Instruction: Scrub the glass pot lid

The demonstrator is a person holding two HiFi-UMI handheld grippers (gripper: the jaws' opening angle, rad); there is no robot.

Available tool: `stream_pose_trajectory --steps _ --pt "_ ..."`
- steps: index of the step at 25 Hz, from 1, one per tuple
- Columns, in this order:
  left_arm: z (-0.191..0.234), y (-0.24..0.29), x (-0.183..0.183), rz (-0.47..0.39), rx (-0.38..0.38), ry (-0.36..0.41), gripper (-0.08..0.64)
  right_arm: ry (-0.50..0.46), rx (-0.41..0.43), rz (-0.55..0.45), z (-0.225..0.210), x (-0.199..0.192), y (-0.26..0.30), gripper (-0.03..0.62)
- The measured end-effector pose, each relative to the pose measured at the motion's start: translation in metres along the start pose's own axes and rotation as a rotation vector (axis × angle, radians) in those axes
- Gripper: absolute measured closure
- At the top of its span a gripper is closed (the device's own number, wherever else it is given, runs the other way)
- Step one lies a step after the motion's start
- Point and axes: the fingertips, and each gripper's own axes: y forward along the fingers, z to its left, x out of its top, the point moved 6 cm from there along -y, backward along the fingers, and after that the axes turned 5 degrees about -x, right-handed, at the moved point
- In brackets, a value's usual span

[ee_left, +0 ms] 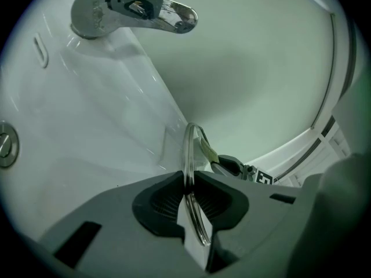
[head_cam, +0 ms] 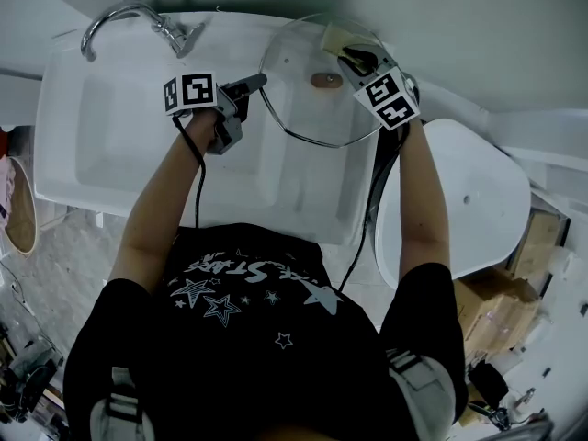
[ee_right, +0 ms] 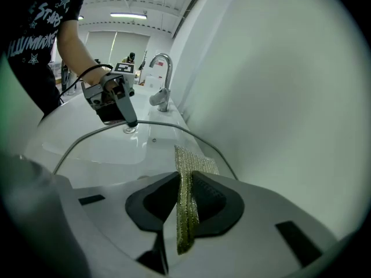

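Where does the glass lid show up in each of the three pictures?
Head view: glass lid top centre, over the sink.
Left gripper view: edge-on, bottom centre, pinched between the jaws.
Right gripper view: wide across the middle.
Shared landmark: the faucet.

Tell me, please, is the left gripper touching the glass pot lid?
Touching. In the left gripper view, the left gripper has both pads pressed on the rim of the glass pot lid.
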Motion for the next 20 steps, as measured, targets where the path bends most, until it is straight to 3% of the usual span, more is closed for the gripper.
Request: stream_pose_trajectory --steps 15,20 --pt "0.003 -0.002 -0.002 -0.015 0.025 -0.045 0.499 0.116 0.239 0.032 0.072 -0.006 -0.017 0.522" --pt "0.004 -0.002 -0.002 -0.019 0.033 -0.049 0.499 0.201 0.309 0.047 0.084 -0.005 -0.025 0.522"
